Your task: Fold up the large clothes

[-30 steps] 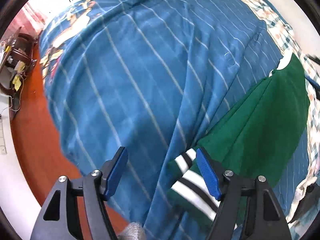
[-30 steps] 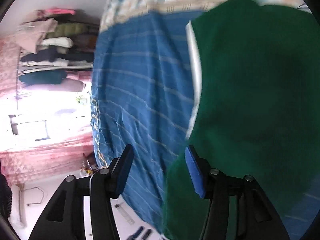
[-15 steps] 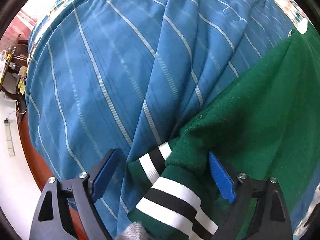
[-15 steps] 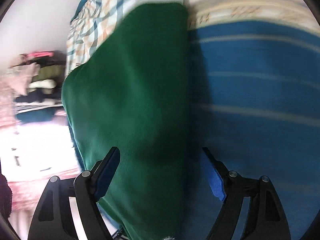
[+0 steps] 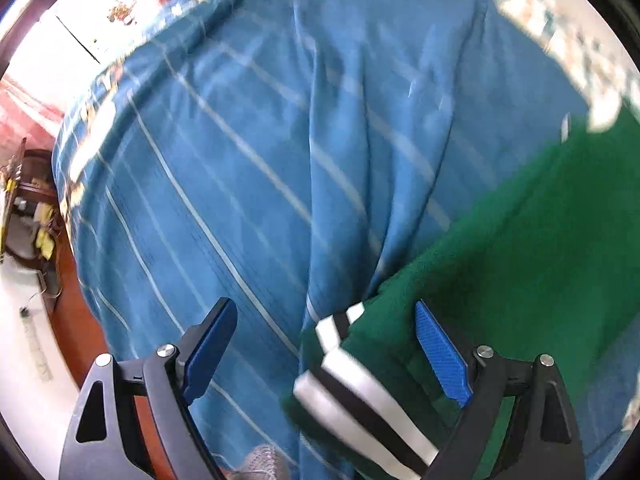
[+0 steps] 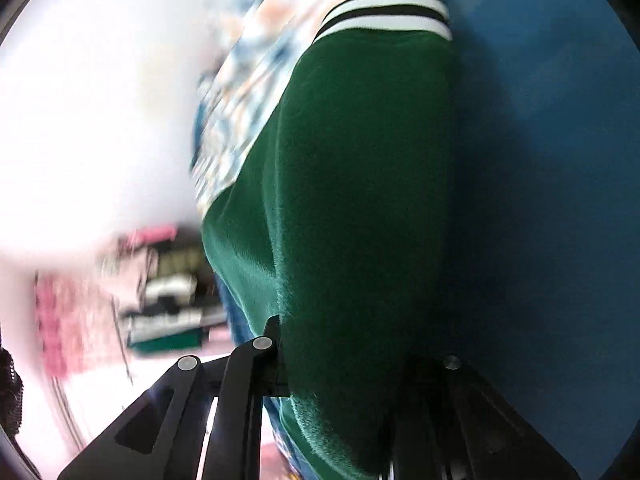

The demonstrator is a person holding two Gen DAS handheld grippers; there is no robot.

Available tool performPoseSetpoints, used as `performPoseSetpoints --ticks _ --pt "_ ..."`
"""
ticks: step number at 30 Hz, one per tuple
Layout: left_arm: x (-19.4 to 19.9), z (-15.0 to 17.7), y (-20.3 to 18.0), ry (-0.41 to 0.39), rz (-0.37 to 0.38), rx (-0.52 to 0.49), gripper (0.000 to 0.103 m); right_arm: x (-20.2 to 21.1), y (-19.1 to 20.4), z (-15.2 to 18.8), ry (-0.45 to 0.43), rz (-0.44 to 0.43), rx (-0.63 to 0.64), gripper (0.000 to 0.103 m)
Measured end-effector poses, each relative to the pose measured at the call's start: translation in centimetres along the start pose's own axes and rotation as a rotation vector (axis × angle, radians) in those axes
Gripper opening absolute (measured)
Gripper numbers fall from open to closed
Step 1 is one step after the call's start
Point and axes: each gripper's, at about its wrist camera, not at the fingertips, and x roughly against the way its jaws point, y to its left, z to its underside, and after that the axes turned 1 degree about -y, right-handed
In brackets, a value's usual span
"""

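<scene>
A green fleece garment with black-and-white striped cuffs lies on a blue striped bedspread. My left gripper is open, with the striped cuff between its blue pads, not pinched. In the right wrist view the garment fills the middle, its striped band at the far end. My right gripper has the green cloth bunched between its fingers, which hides the pads; it looks shut on the cloth.
A checked sheet lies along the bed's far edge. A red-brown floor and dark furniture are to the left of the bed. A clothes rack stands by the white wall, blurred.
My right gripper has closed in on the green garment, whose cloth now fills the gap between its fingers. My left gripper has drawn back a little and stays open around the cuff.
</scene>
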Motion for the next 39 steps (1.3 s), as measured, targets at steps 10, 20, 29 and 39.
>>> performPoseSetpoints --ticks 10,20,29,39 --pt "2.3 4.3 3.4 0.002 0.057 0.185 0.089 16.6 -12.4 7.9 -0.080 0.311 -0.212 0.035" --pt "-2.0 0.5 -2.0 -0.054 0.144 0.145 0.079 20.2 -7.2 8.7 0.141 0.676 0.162 0.069" --pt "-1.7 -0.5 -2.5 -0.131 0.071 0.077 0.025 11.3 10.7 4.6 0.006 0.706 0.929 0.094" --pt "1.3 0.7 0.9 -0.135 0.198 0.211 0.015 -6.5 7.5 -2.0 0.356 0.741 0.911 0.009"
